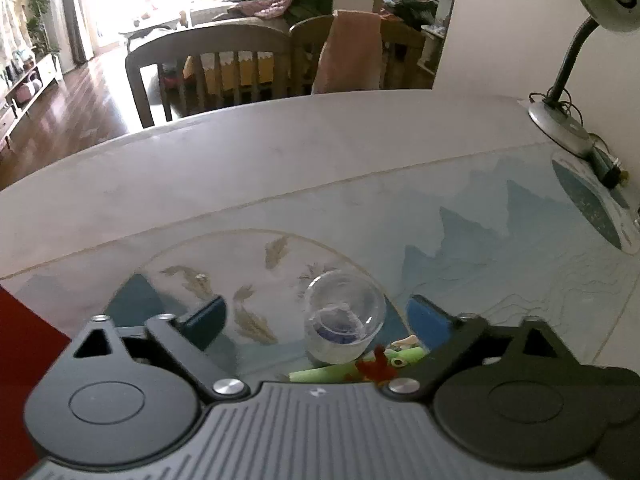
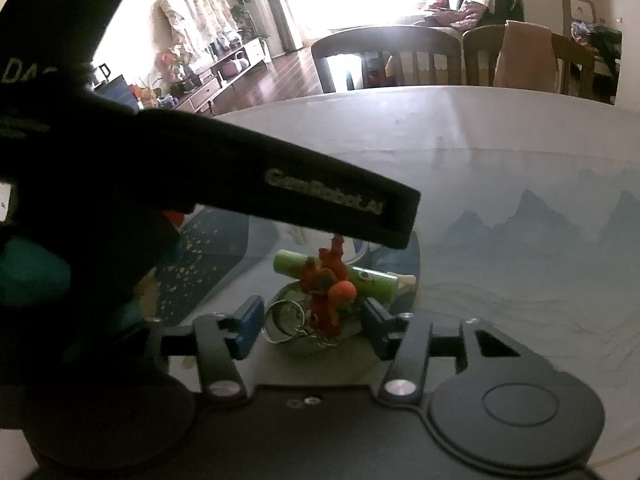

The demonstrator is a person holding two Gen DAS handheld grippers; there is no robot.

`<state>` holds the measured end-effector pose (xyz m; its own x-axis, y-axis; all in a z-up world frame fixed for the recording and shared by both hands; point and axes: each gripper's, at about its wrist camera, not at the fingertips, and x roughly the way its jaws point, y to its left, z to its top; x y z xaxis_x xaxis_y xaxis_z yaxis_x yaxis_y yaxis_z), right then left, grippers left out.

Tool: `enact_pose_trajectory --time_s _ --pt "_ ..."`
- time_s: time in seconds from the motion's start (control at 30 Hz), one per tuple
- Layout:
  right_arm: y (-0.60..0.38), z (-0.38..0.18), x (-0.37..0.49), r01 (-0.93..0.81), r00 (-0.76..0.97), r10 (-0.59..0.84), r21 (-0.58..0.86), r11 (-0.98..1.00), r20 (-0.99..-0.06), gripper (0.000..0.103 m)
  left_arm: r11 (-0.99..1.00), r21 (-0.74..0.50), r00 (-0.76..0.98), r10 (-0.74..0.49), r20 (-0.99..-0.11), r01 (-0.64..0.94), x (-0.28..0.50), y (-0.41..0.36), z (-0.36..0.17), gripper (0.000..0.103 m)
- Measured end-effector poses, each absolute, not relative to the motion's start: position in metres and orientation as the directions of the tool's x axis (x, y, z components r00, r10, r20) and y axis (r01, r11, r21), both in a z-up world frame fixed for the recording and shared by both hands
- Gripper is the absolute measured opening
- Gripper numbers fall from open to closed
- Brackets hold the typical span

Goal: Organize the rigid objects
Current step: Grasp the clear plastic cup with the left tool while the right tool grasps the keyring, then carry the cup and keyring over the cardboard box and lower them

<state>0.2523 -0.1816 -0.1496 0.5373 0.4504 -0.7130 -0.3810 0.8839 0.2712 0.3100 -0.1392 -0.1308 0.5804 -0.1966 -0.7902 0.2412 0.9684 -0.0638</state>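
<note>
In the left wrist view, my left gripper [image 1: 316, 316] is open, its blue pads wide apart on either side of a clear plastic capsule [image 1: 344, 316] that stands on the table mat. A green tube toy [image 1: 352, 368] and a red figure [image 1: 376, 368] lie just below the capsule. In the right wrist view, my right gripper [image 2: 312, 320] is open around a red and orange figure keychain [image 2: 328, 292] with a metal ring [image 2: 285, 322], over a clear half shell [image 2: 304, 346]. The green tube toy [image 2: 372, 280] lies behind it. The left gripper's black body [image 2: 280, 184] crosses above.
A printed mat [image 1: 480, 240] covers the white table [image 1: 240, 168]. A desk lamp [image 1: 560, 120] stands at the far right by the wall. Wooden chairs [image 1: 208, 68] stand behind the table. A red object [image 1: 20, 344] is at the left edge.
</note>
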Motion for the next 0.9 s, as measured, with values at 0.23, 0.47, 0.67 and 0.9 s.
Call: enact_pose_trajectory --time_s 0.23,0.47,0.67,0.9 --pt "-0.183 -0.148 0.252 -0.349 0.55 0.435 0.277 0.895 -0.713 0.036 0.965 -0.093 0.557 -0.22 -0.801 0.247 0.314 -0.139 -0.14 0.055" --pt "-0.179 -0.147 0.252 -0.335 0.559 0.407 0.253 0.908 -0.722 0.02 0.962 -0.116 0.561 -0.239 -0.792 0.246 0.313 -0.136 -0.136 0.041" --pt "-0.178 -0.141 0.243 -0.352 0.578 0.406 0.233 0.907 -0.708 0.012 0.969 -0.134 0.58 -0.232 -0.781 0.206 0.31 -0.126 -0.127 0.041" --pt "-0.184 -0.125 0.232 -0.35 0.596 0.429 0.262 0.9 -0.679 0.012 0.973 -0.147 0.595 -0.225 -0.771 0.178 0.296 -0.111 -0.108 0.041"
